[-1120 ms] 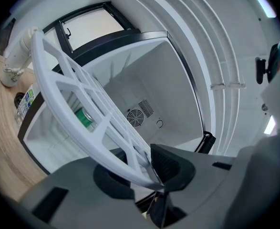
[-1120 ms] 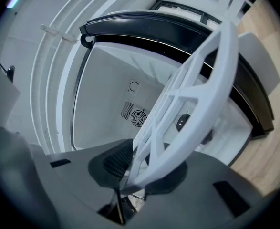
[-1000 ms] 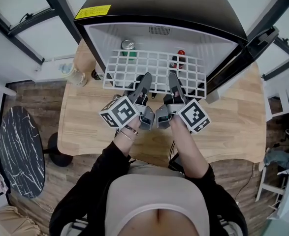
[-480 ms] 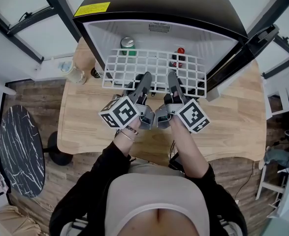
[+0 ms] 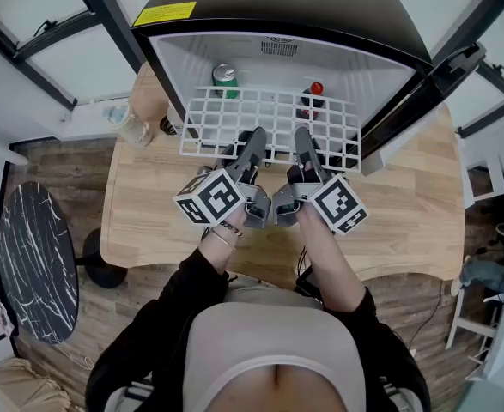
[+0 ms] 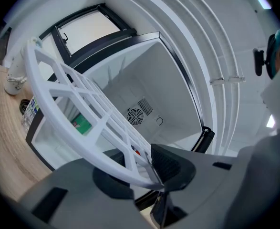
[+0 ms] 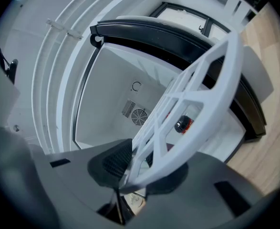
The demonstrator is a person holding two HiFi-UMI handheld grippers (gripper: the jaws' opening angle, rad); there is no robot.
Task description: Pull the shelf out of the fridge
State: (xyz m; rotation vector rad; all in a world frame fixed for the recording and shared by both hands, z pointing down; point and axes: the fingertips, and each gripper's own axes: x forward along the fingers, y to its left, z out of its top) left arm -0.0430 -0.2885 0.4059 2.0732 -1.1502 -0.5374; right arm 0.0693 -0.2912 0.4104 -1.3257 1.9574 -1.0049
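Note:
A white grid shelf [image 5: 269, 120] sticks partway out of the open mini fridge [image 5: 277, 11] over the wooden table [image 5: 148, 221]. My left gripper [image 5: 256, 137] and right gripper [image 5: 301, 137] lie side by side, each clamped on the shelf's front edge. In the left gripper view the shelf [image 6: 77, 104] runs edge-on between the left gripper [image 6: 147, 168] pads. In the right gripper view the shelf's rim [image 7: 197, 94] is pinched the same way by the right gripper [image 7: 140, 168]. A green can [image 5: 225, 74] and a red-capped bottle [image 5: 314, 93] stand inside the fridge, behind and below the shelf.
The fridge door [image 5: 423, 101] hangs open to the right of the shelf. A pale jar [image 5: 130, 129] stands on the table left of the fridge. A round black marble table [image 5: 33, 264] is on the floor at the left.

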